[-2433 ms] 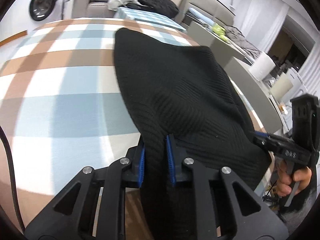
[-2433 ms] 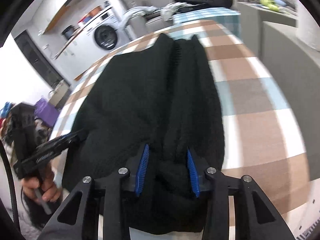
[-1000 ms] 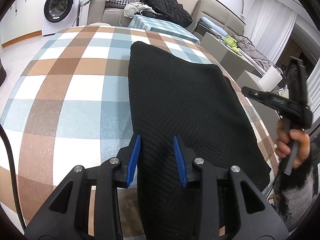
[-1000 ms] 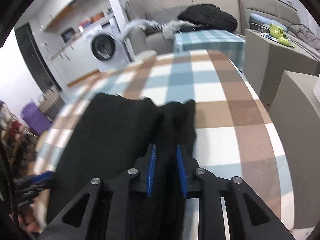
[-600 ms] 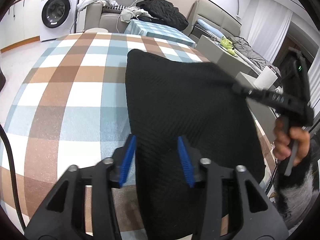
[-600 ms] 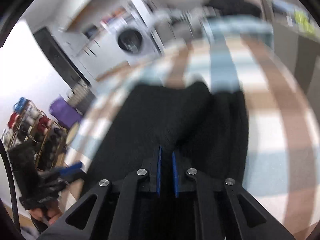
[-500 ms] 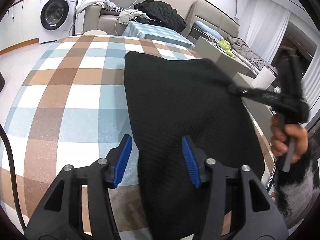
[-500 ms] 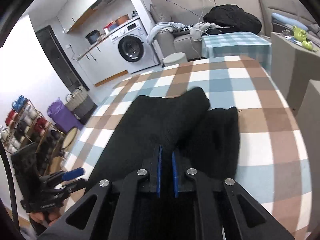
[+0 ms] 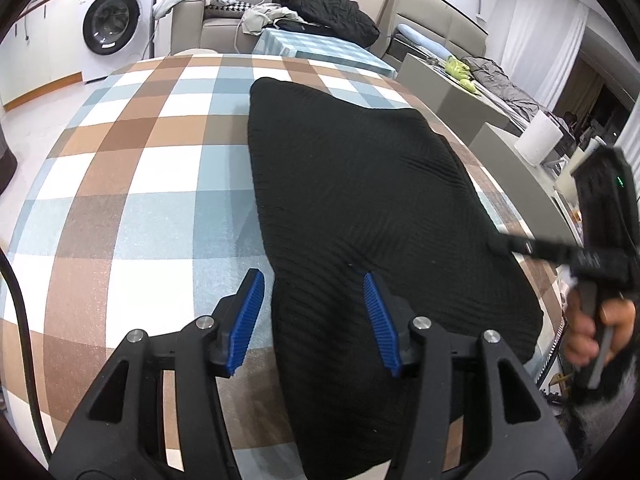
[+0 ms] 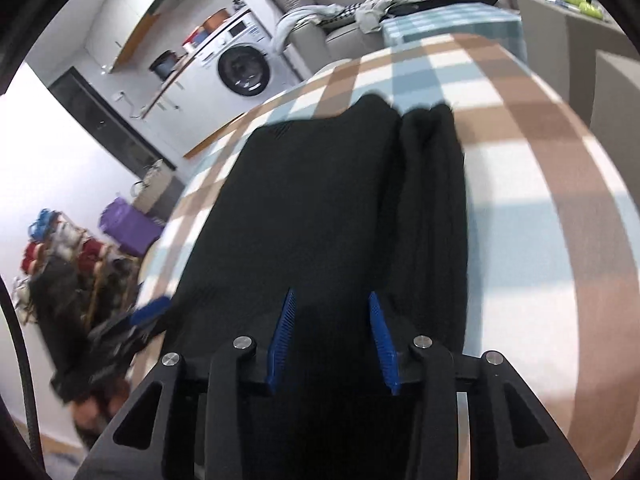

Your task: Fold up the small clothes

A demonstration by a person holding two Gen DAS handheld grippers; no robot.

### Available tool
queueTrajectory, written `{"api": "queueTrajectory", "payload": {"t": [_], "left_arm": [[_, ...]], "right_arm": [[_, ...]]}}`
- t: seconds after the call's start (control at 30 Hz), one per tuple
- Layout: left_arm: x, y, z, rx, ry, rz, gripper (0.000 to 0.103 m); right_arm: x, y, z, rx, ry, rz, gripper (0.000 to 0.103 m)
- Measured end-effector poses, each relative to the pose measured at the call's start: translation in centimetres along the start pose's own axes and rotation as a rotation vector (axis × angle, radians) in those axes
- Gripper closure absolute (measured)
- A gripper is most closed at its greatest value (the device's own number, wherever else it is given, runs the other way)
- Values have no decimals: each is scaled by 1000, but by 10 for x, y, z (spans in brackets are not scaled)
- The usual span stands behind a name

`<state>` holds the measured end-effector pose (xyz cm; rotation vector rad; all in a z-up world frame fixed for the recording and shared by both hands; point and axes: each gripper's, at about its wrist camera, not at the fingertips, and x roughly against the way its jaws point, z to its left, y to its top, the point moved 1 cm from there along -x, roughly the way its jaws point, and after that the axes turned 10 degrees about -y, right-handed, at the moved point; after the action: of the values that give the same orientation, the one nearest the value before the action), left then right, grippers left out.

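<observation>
A black knit garment (image 9: 352, 184) lies flat on the checked tablecloth (image 9: 132, 184), folded lengthwise. In the right wrist view the garment (image 10: 320, 208) shows a folded layer lying over its right part. My left gripper (image 9: 312, 316) is open, hovering over the garment's near left edge and holding nothing. My right gripper (image 10: 330, 344) is open just above the garment's near end, with nothing between its pads. The right gripper also shows in the left wrist view (image 9: 520, 246), its tip over the garment's right edge.
A washing machine (image 9: 114, 28) stands beyond the table at the back left. A sofa with piled clothes (image 9: 324, 4) is behind the table. Grey boxes (image 9: 444, 80) and a white roll (image 9: 538, 140) stand to the right. A cluttered rack (image 10: 60, 264) is at the left.
The right gripper carried a side layer over the garment, laid it down and opened. The left gripper opened wider and stays over the near edge.
</observation>
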<state>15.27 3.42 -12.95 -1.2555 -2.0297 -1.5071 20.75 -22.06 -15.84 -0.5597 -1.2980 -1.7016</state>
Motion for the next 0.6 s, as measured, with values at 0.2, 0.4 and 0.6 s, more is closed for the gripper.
{"api": "queueTrajectory", "payload": {"t": [0.2, 0.4, 0.6], "left_arm": [[3, -8, -15, -48, -18, 13, 50], [-1, -32, -43, -179, -45, 75, 43], [-11, -57, -58, -302, -20, 150, 42]], "right_arm": [[24, -52, 17, 50, -4, 42, 63], [34, -72, 20, 62, -12, 24, 63], [30, -74, 24, 98, -12, 31, 70]]}}
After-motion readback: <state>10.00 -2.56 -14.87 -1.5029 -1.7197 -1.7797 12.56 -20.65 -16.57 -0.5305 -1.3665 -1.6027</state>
